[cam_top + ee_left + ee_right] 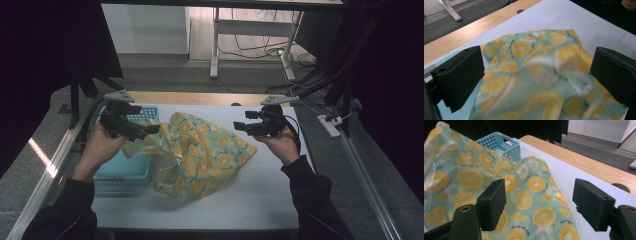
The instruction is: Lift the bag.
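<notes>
A cloth printed with orange slices on a pale green ground (pixel 200 152) is shown lying rumpled on the white counter (pixel 260 200), its left portion draped over the rim of a light blue perforated basket (pixel 122 170) that stands at the counter's left side. 2 claws are held by a person whose forearms enter from the bottom of the high view. The left claw (pixel 150 129) is seen at the cloth's raised upper left edge, above the basket; in the left gripper view its jaws are set wide apart, with the cloth (pixel 541 80) lying between and beyond them, unpinched. The right claw (pixel 239 126) is held above the cloth's upper right edge; in the right gripper view its jaws are likewise parted, with the cloth (pixel 524 200) spread beneath them and the basket (pixel 504 145) visible farther off.
</notes>
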A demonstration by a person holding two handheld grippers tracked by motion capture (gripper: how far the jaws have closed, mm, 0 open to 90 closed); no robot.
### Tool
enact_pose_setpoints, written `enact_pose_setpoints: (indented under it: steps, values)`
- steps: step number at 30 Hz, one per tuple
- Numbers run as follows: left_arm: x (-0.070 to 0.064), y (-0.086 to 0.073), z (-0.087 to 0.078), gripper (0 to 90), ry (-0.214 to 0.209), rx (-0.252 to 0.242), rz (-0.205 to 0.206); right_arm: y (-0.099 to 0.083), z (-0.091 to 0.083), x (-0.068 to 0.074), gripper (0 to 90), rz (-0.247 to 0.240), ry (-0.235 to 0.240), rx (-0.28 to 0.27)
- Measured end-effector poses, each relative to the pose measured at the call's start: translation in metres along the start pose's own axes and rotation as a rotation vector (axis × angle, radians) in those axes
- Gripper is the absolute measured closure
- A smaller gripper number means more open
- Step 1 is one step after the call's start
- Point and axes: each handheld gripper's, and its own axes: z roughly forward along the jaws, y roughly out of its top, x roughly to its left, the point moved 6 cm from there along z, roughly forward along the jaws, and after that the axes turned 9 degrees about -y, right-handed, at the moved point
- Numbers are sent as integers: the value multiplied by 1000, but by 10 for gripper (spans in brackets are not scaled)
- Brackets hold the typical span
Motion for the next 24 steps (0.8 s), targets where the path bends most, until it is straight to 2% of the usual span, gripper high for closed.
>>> enact_pose_setpoints:
  steps: [4,9,14,22,24]
  values:
    - [-5,-16,-12,0,13,-25,-10,-8,-6,3,228,4,3,-6]
    - [-13,-37,-22,0,39,-13,-22,-20,-15,8,186,7,-1,-11]
    - [-19,-60,-28,0,57,-17,-46,-35,-22,11,143,-15,-29,6]
    - [-27,-95,-35,0,90,-41,-78,-61,-29,13,70,0,-43,23]
    - [-31,-104,-37,0,95,-48,-83,-70,-31,13,58,-4,-59,28]
